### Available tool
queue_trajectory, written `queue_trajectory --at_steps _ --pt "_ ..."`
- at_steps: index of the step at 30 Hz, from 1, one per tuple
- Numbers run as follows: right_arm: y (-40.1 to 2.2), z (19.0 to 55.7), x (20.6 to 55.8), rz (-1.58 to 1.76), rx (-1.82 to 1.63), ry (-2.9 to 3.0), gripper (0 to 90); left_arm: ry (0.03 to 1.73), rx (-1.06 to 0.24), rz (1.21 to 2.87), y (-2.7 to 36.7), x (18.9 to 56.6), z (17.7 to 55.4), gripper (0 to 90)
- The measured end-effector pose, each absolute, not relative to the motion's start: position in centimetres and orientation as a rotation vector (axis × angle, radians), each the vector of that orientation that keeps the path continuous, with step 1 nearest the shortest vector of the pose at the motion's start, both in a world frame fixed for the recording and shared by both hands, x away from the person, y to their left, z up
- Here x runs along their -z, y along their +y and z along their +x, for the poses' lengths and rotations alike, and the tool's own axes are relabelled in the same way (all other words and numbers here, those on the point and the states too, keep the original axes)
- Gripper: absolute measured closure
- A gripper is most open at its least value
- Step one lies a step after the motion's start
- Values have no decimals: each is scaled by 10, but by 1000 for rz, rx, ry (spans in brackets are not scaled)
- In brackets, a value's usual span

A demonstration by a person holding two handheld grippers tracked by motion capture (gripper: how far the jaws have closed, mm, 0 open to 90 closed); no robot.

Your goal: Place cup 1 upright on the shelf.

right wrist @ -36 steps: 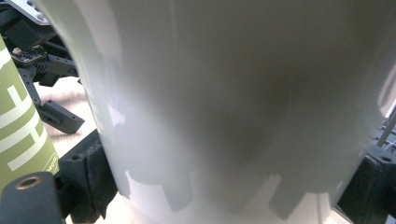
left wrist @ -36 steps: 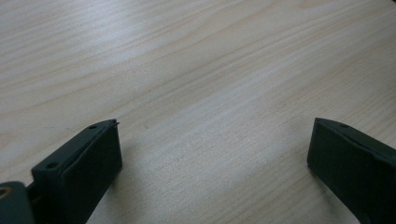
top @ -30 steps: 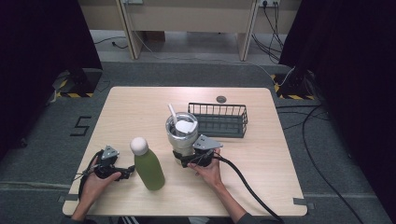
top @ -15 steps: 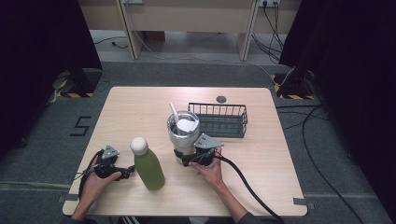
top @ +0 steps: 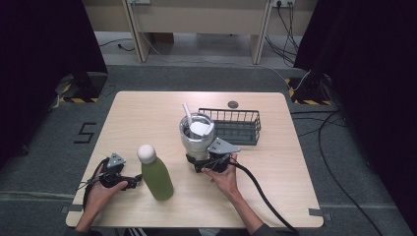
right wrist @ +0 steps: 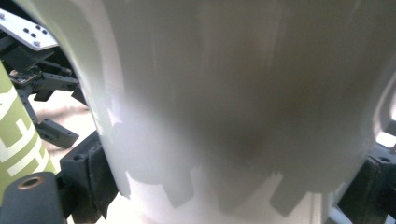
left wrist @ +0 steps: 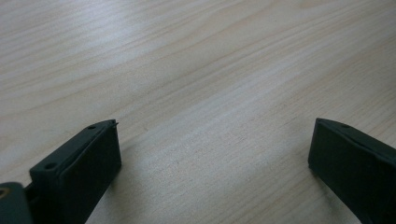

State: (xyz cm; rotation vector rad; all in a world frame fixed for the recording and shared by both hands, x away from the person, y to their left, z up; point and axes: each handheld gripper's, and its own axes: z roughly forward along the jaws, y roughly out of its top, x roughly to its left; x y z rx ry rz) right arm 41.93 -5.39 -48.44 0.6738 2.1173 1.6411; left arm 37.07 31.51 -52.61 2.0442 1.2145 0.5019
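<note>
Steel fills the space between the right gripper's (top: 196, 164) jaws: in the right gripper view the tumbler (right wrist: 243, 102) stands between the two black jaws, one at each side of its lower wall, and they appear to clasp it, though the contact itself is hard to make out. From the high view the tumbler (top: 195, 136) stands upright near the middle of the table (top: 147, 110), a white straw (top: 186, 112) leaning from its mouth toward the far left, a white patch showing inside its rim. The person's right hand (top: 222, 173) holds the gripper from the near side, its cable (top: 265, 199) trailing off toward the near right edge.

Just beyond the tumbler, on its right, a black wire basket (top: 237, 125) sits toward the far edge. A small dark disc (top: 232, 104) lies close to that far edge.

The left gripper (left wrist: 212, 154) has its jaws wide apart over bare wood, with nothing between them. It rests near the near left corner in the left hand (top: 101, 189), pointing at a green bottle (top: 156, 173) with a white cap, which stands upright just beside it and left of the tumbler. That bottle's green side (right wrist: 16, 135) with pale lettering shows at the left edge of the right gripper view
</note>
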Motion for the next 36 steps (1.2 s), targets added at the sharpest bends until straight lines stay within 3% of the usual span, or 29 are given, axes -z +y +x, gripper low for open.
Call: queue_trajectory --at_steps 36 --pt "-115 425 418 775 -1528 1995 109 1216 -503 2043 315 526 371 17"
